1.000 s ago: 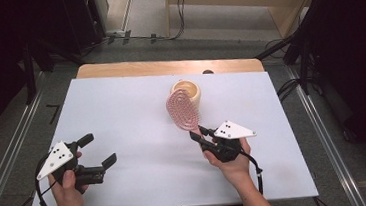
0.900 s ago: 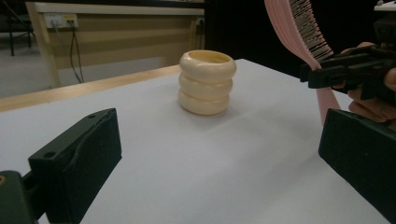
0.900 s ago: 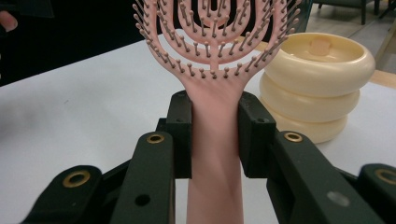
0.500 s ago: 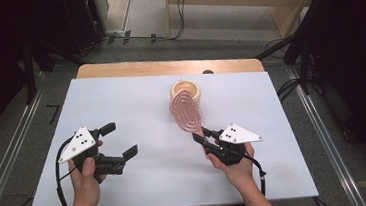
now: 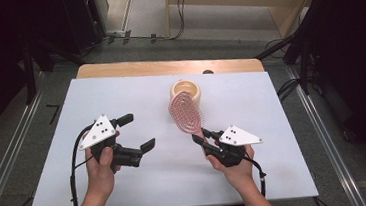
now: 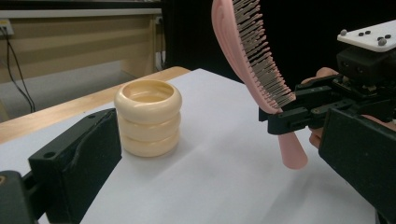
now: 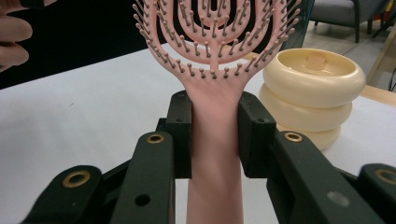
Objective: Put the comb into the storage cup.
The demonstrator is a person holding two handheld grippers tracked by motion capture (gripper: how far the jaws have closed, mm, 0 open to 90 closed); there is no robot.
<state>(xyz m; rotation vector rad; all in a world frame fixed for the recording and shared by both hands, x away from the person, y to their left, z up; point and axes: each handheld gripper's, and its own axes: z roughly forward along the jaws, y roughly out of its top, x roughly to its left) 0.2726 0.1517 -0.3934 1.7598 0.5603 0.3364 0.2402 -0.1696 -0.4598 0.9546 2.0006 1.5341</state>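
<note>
Hairbrush (image 5: 184,114) near cream holder (image 5: 186,90).

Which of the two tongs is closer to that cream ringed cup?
The right tongs, holding the pink hairbrush just in front of the cream ringed cup. The left tongs sit open farther off to its left.

Your pink hairbrush (image 5: 184,113) tilts up off the worktop, handle pinched in jaws; the cream ribbed pot (image 5: 186,91) stands near the far edge.
</note>
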